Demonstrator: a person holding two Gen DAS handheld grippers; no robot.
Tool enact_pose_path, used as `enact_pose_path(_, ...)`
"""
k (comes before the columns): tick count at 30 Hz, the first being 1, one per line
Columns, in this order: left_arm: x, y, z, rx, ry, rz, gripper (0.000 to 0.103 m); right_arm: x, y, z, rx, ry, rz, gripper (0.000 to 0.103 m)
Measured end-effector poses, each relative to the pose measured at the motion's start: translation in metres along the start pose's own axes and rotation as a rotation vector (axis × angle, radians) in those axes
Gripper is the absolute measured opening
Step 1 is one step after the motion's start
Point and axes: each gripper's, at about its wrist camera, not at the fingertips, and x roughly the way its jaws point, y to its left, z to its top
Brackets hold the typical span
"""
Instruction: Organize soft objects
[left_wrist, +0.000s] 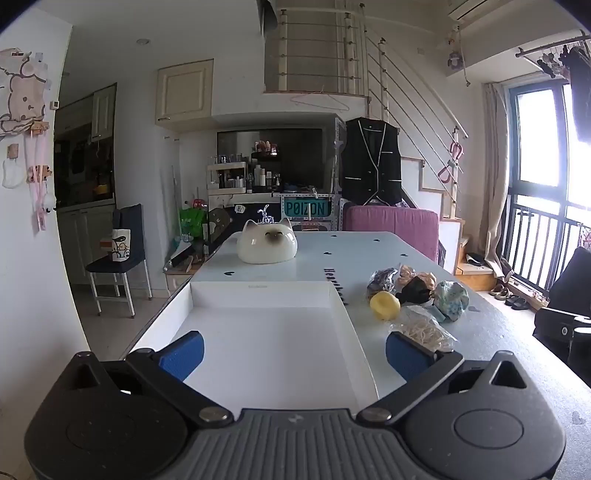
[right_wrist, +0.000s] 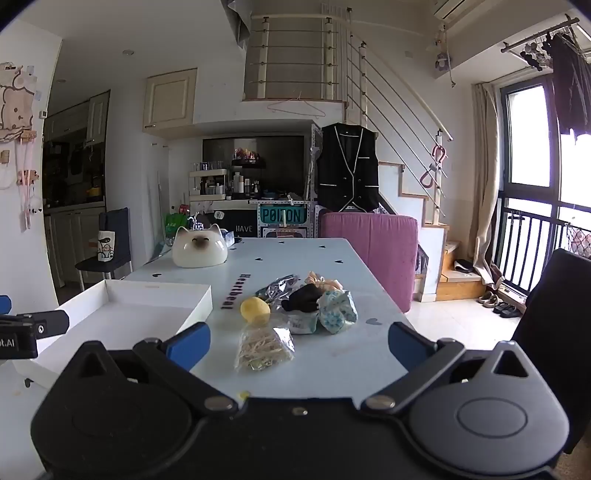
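Observation:
A pile of soft things lies on the pale table: a yellow sponge (right_wrist: 254, 310) (left_wrist: 385, 305), a clear bag of rubber bands (right_wrist: 264, 349) (left_wrist: 424, 328), a floral blue cloth (right_wrist: 338, 312) (left_wrist: 450, 300), a black scrunchie (right_wrist: 303, 297) (left_wrist: 415, 290), a beige scrunchie (right_wrist: 323, 282) and a dark shiny bag (right_wrist: 279, 286) (left_wrist: 382, 277). A white shallow box (left_wrist: 266, 332) (right_wrist: 147, 306) sits left of the pile and holds nothing. My left gripper (left_wrist: 293, 350) is open above the box. My right gripper (right_wrist: 299, 345) is open just in front of the rubber-band bag.
A white cat-face ceramic holder (left_wrist: 266, 243) (right_wrist: 199, 247) stands at the table's far left. A pink padded chair (right_wrist: 373, 243) is behind the table, a dark chair (right_wrist: 554, 332) at the right. The left gripper's body (right_wrist: 22, 332) shows at the right view's left edge.

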Motion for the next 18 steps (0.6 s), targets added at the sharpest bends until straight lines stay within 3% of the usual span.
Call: enact_pose_path(18, 0.0, 0.0004, -0.0001, 0.002, 0.007, 0.001, 0.103, -0.0011, -0.0004, -0.0002, 0.0, -0.001, -0.001, 0.103)
